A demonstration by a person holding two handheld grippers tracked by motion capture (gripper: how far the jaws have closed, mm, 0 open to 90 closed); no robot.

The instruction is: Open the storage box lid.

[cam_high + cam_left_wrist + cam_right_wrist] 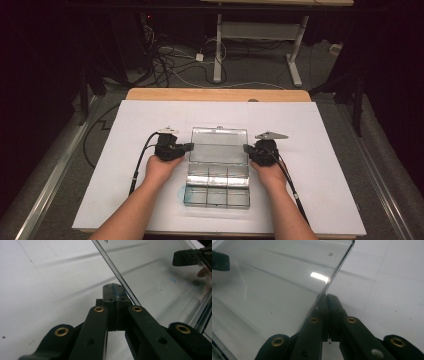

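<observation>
A clear plastic compartment box (217, 191) sits on the white sheet with its lid (219, 145) swung back. My left gripper (189, 146) is shut, its tip against the lid's left side edge. My right gripper (246, 148) is shut too, touching the lid's right side edge. In the left gripper view the shut jaws (113, 290) meet at the lid's edge (117, 275), which crosses over the right jaw; the other gripper (190, 257) shows through the lid. In the right gripper view the shut tip (328, 297) lies under the lid's edge (337, 267). Nothing sits between either pair of jaws.
The white sheet (130, 165) covers a wooden table (150, 94). A cable (140, 160) trails from each gripper toward the front edge. Beyond the table, tangled cables (165, 60) and another table's white legs (295, 60) stand on the floor.
</observation>
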